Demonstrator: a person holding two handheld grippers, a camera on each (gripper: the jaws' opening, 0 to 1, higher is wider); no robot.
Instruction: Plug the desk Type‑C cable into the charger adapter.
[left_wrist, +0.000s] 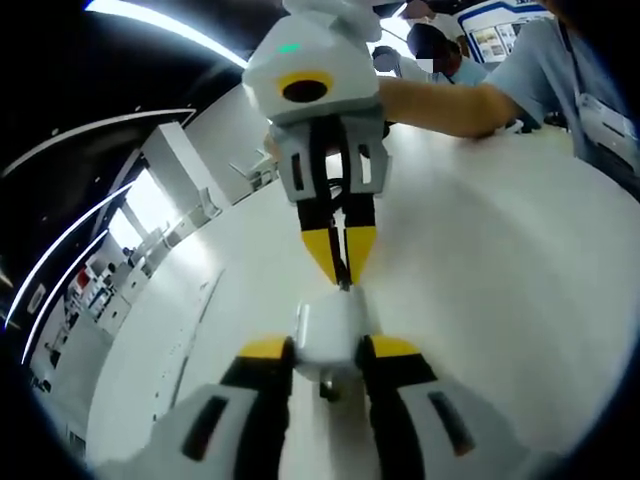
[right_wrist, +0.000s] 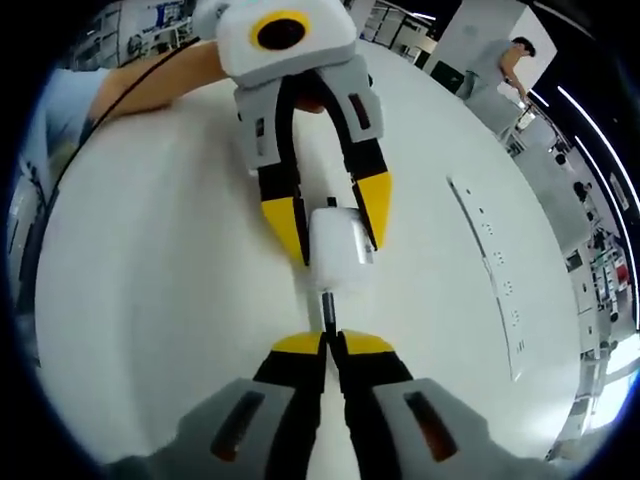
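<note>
The white charger adapter (left_wrist: 330, 335) is clamped between the yellow-tipped jaws of my left gripper (left_wrist: 328, 348), just above the white table. Coming at it from the far side, my right gripper (left_wrist: 343, 262) is shut on the thin dark Type-C plug (left_wrist: 345, 285), whose tip meets the adapter's face. In the right gripper view, my right gripper (right_wrist: 330, 343) pinches the black plug (right_wrist: 326, 305). The plug points straight into the adapter (right_wrist: 338, 252), which the left gripper (right_wrist: 335, 230) grips from the opposite side. How deep the plug sits in the port is hidden.
The white table (right_wrist: 150, 260) spreads under both grippers. A long recessed socket strip (right_wrist: 497, 275) runs along one side of it. A person's bare forearm (left_wrist: 450, 105) reaches in behind the right gripper, and other people stand farther back.
</note>
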